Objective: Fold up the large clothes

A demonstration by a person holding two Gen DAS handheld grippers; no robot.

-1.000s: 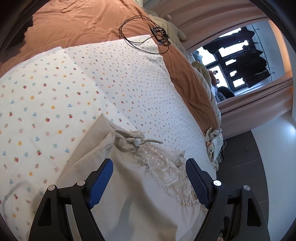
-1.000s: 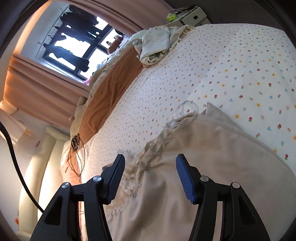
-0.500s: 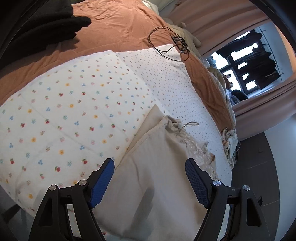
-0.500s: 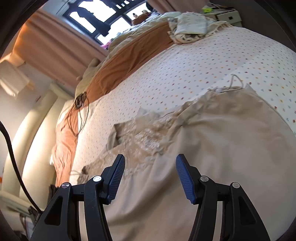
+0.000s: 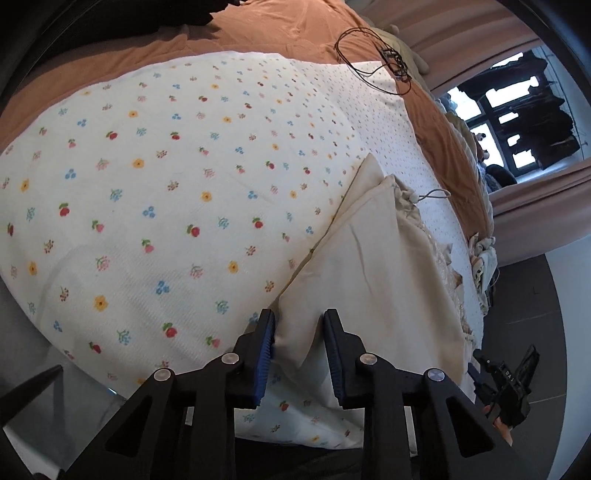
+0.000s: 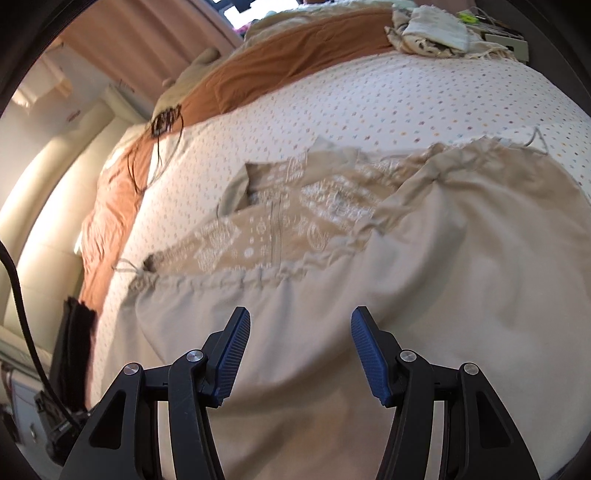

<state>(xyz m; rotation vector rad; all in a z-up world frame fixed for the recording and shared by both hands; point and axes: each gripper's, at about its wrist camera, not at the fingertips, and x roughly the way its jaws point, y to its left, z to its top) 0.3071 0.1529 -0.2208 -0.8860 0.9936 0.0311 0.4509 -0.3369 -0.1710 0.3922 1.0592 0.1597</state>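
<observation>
A beige garment [image 5: 373, 280] with a lace bodice and drawstrings lies on the flower-print bedspread [image 5: 166, 192]. In the left wrist view my left gripper [image 5: 299, 347] is at the garment's near corner by the bed's edge, its jaws narrowed around the cloth; a gap still shows on the right side. In the right wrist view the garment [image 6: 369, 295] fills the lower frame, lace part [image 6: 288, 221] toward the far side. My right gripper [image 6: 299, 350] hovers open over the plain skirt cloth, holding nothing.
A brown sheet [image 5: 280, 26] covers the far bed, with a black cable bundle [image 5: 391, 59] on it. A pile of light clothes [image 6: 432, 33] lies at the bed's far corner. Window and curtains [image 5: 517, 110] stand beyond. Dark floor [image 5: 524, 302] runs beside the bed.
My left gripper pulled back to the garment's near corner at the bed edge and its jaws narrowed around the cloth. My right gripper moved back over the skirt, still open.
</observation>
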